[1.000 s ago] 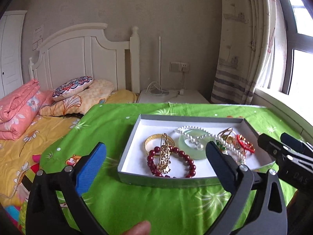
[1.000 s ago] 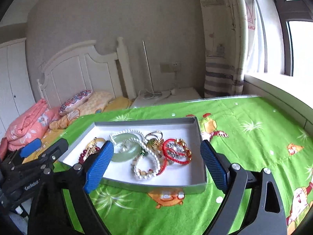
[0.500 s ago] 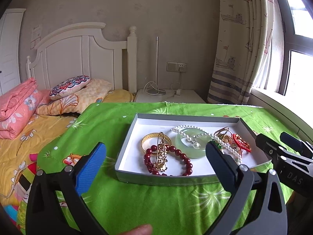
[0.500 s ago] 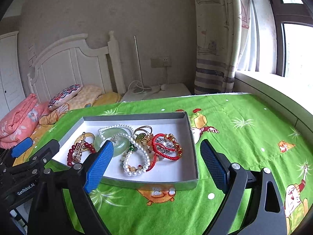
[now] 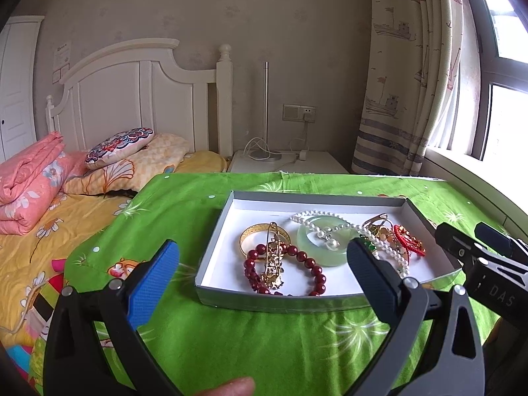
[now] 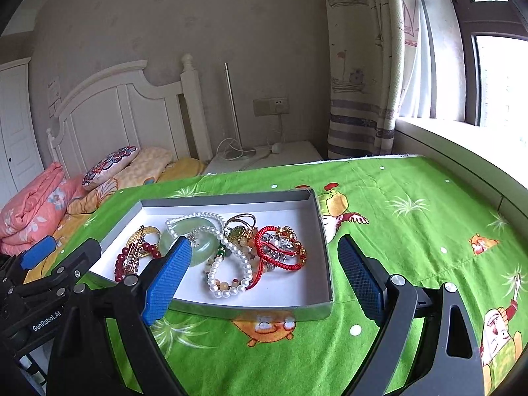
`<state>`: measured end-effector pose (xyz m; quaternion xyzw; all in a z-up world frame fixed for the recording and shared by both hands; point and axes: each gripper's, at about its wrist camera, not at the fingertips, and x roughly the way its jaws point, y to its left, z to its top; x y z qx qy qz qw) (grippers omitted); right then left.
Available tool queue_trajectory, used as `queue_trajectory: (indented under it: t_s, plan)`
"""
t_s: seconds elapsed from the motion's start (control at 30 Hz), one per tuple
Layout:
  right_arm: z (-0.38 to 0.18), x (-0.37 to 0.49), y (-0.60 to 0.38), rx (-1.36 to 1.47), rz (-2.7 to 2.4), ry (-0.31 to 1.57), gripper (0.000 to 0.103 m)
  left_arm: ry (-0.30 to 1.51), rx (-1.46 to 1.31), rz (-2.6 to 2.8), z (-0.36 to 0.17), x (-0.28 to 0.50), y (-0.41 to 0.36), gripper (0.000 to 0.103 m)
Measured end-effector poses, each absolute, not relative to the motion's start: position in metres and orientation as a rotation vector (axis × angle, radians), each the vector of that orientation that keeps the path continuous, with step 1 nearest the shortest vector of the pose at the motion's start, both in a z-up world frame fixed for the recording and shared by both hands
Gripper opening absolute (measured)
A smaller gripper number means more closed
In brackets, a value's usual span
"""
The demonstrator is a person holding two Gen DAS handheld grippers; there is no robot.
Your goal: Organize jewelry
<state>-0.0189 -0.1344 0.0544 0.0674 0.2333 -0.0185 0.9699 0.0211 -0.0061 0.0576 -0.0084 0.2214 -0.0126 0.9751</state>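
While hovering before the tray (image 5: 211, 292), left claw (image 5: 263, 260) spread wide, right claw (image 6: 264, 265) likewise, both empty

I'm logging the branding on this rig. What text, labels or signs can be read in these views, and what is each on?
"DAS": on the black body of the right gripper, seen from the left wrist; it may be cut off.
"GenRobot.AI": on the black body of the left gripper, seen from the right wrist.
Paper notices on the wall beside the headboard: too small to read.
Nothing else is legible.
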Motion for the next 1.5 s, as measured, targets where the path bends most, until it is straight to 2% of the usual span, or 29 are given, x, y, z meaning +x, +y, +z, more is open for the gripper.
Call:
queue_trajectory:
  t_s: [1.5]
  plan:
    - [0.0546, -0.0189, -0.137, 0.143, -0.041, 0.469, 0.087, 0.443, -0.004, -0.021, 0.0573, 0.0189, -0.0082, 0.101]
